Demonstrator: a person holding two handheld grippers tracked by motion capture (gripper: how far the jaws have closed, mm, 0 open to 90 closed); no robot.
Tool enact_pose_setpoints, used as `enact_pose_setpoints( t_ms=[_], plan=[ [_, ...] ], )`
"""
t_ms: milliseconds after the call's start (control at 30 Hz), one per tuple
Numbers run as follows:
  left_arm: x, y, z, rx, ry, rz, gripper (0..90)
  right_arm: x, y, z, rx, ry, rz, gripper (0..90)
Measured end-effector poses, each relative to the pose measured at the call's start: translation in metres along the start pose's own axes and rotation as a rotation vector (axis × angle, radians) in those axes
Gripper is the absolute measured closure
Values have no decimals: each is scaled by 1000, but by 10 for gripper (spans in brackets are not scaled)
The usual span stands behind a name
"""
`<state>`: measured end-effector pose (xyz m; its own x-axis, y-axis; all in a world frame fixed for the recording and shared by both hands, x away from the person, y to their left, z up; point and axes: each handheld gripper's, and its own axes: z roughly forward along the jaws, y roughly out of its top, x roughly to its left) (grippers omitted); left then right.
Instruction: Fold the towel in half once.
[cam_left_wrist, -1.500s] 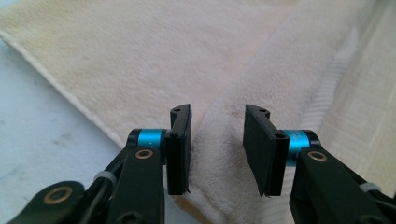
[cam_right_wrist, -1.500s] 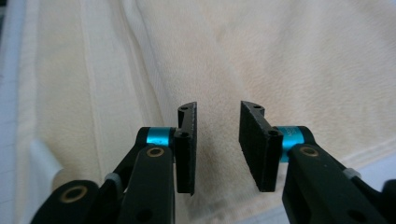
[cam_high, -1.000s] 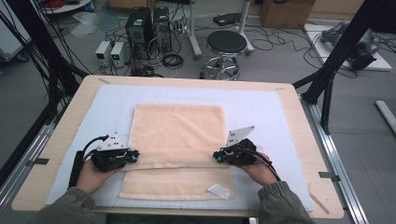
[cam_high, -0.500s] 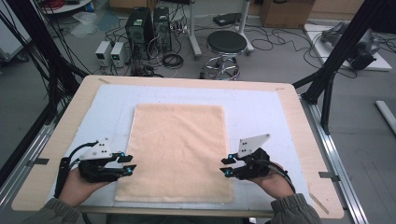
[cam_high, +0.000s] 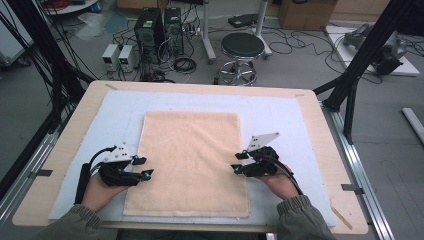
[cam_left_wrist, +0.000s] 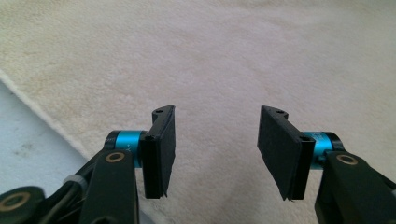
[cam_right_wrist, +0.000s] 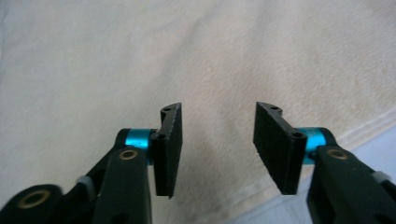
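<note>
**Both tools stand apart over a flat towel**

Little is hidden, but some things are cut off. In the high view the person's forearms leave the picture at the bottom edge, so just the hands and the olive sleeve (cam_high: 299, 220) cuffs show. In each gripper view the towel runs out of the picture on most sides, and a single stretch of its hem is visible. The far floor clutter behind the tabletop is too small to read; no brand, label or writing can be made out anywhere, not on the computer tower (cam_high: 149, 30) nor on the grey plates atop the tools.

The towel (cam_high: 192, 160) is a pale peach, rectangular cloth with a fine terry nap. It lies flat and smooth on a white mat (cam_high: 280, 115) that covers most of the wooden tabletop (cam_high: 65, 145), about midway between the left and right edges, its long sides running from the near edge toward the far edge. Its near hem lies close to the mat's near border.

The left tool (cam_high: 146, 167) sits at the towel's left long side, toward the near-left corner; its jaws have just been opening and stand apart, with only flat cloth beneath them, nothing pinched. The right tool (cam_high: 238, 162) sits at the towel's right long side; its jaws have likewise just been opening and stand apart over the cloth, gripping nothing. Both point inward toward each other.
</note>
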<state>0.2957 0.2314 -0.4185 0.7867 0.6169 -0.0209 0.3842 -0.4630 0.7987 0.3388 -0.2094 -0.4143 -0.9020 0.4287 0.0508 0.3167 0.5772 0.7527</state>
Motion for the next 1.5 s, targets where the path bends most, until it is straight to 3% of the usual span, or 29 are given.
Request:
enact_pose_setpoints(
  t_ms=[300,500,667,767,933,1033,1500],
  plan=[
    [19,4,3,-8,76,-66,348,-15,13,7,-70,-65,96,286],
    [34,17,0,-38,137,-77,306,-23,31,13,-98,-106,99,241],
    [45,30,0,-65,160,-85,309,-35,45,17,-78,-134,77,233],
    [53,36,3,-65,164,-101,315,-45,49,21,-56,-146,85,233],
    [65,49,6,-69,178,-111,317,-64,53,21,-64,-169,137,233],
    [67,57,5,-95,181,-106,318,-70,56,20,-74,-178,139,233],
    [70,60,6,-90,176,-107,320,-70,60,20,-66,-163,129,233]
  ],
)
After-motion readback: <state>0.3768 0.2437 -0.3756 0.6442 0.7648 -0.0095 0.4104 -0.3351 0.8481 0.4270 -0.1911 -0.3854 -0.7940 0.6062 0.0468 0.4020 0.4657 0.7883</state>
